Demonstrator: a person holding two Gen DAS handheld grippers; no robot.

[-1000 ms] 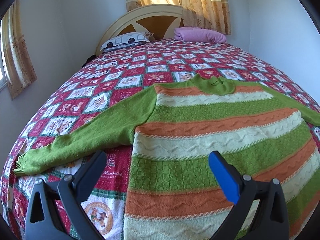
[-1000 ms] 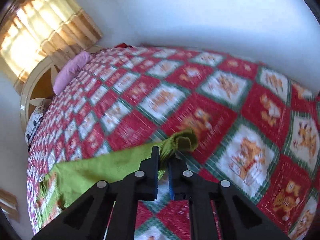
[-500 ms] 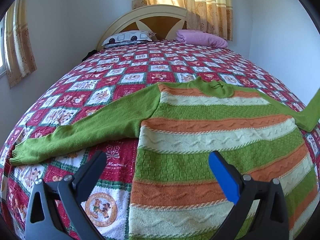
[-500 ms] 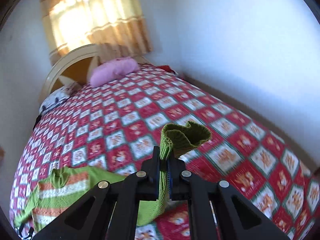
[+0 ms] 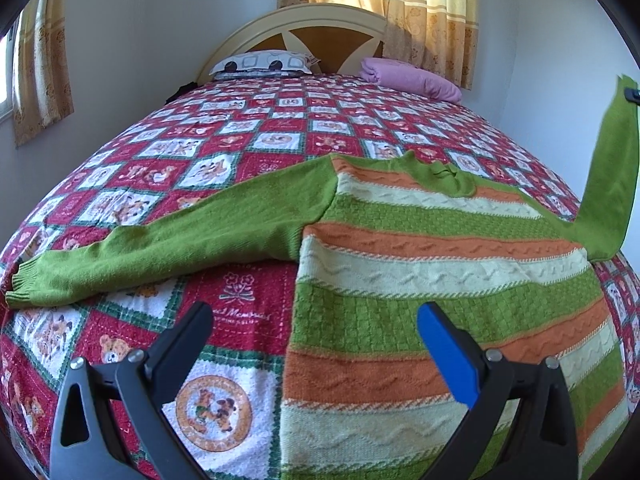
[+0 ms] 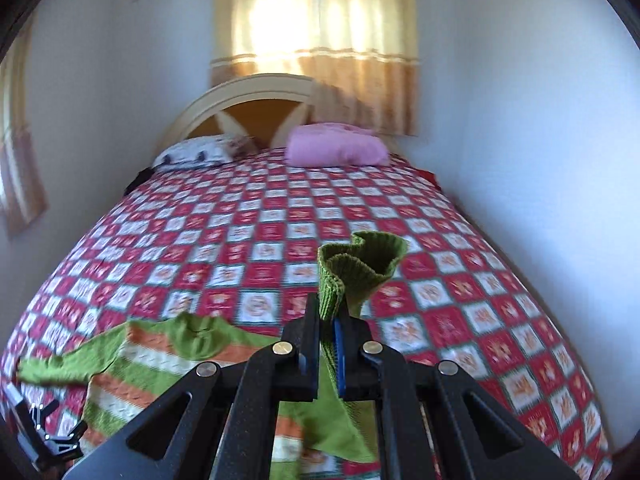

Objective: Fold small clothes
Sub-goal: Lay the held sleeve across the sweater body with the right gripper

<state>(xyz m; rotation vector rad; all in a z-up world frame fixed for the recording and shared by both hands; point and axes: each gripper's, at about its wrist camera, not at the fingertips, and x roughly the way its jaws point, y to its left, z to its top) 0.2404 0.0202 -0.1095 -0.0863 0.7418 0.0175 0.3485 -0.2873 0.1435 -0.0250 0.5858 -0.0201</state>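
We are working over a bed (image 5: 248, 148) covered by a red, white and green checked quilt with small cartoon squares, set in a white-walled room. Ahead of both grippers stands an arched cream and wood headboard (image 5: 320, 24), with a patterned pillow (image 5: 260, 62) and a pink pillow (image 6: 336, 146) against it, and yellow curtains (image 6: 316, 44) glow behind.

The striped sweater (image 5: 420, 280) lies flat on the quilt just ahead of our left gripper (image 5: 312, 340), whose jaws stand wide apart with nothing between them. Its collar (image 5: 444, 176) points toward the headboard and its hem runs under the gripper, so the body's long axis runs away from us. The left sleeve (image 5: 168, 248) stretches flat out to the gripper's left.

Our right gripper (image 6: 329, 332) is clenched on the right sleeve (image 5: 608, 184) just below its ribbed cuff (image 6: 360, 268), which pokes out beyond the fingertips. The sleeve rises steeply off the bed.

The sweater's hem is cut off by the bottom edge of the left view. The right view is blurred, so the quilt pictures there are hard to read.
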